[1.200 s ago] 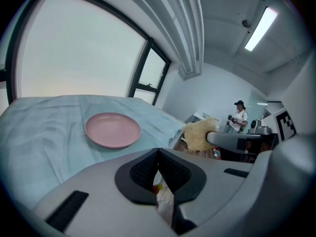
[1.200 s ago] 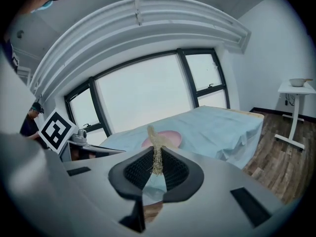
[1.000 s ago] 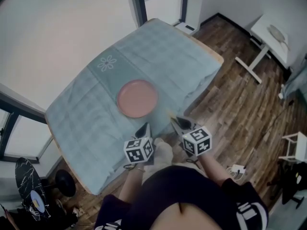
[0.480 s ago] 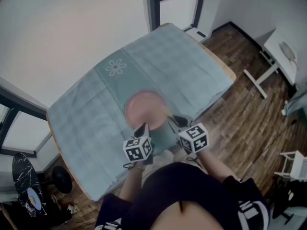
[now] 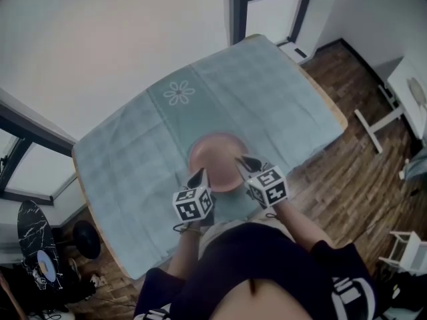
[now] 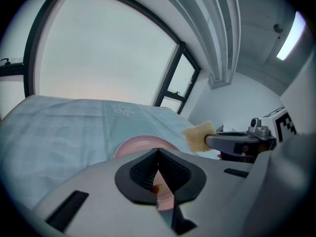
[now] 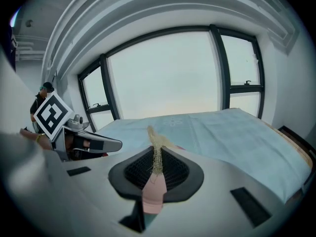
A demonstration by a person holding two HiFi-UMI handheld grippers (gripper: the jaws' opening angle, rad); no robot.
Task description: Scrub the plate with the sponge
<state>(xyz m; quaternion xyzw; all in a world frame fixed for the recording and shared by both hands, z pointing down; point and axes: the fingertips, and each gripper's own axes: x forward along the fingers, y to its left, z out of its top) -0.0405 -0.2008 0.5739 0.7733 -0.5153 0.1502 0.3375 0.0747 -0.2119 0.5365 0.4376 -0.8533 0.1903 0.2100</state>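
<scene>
A round pink plate (image 5: 215,155) lies on the table's pale blue cloth (image 5: 133,159), empty as far as I can see. My right gripper (image 5: 242,161) is shut on a yellow sponge (image 6: 199,136), held above the plate's near right rim. In the right gripper view the sponge (image 7: 155,141) shows edge-on between the jaws, with the plate (image 7: 153,194) below. My left gripper (image 5: 200,177) hovers at the plate's near left edge, jaws together with nothing in them. The plate (image 6: 138,144) lies just ahead of the left gripper (image 6: 158,156).
The cloth has a white flower print (image 5: 178,93) beyond the plate. Wooden floor (image 5: 347,172) lies past the table's right edge, with a white side table (image 5: 410,92) there. Dark window frames (image 5: 240,5) stand behind, and a black stool (image 5: 83,239) at lower left.
Both grippers have come forward to the plate; the right one with the sponge now reaches over its near rim. The view has shifted, so the table sits more centred.
</scene>
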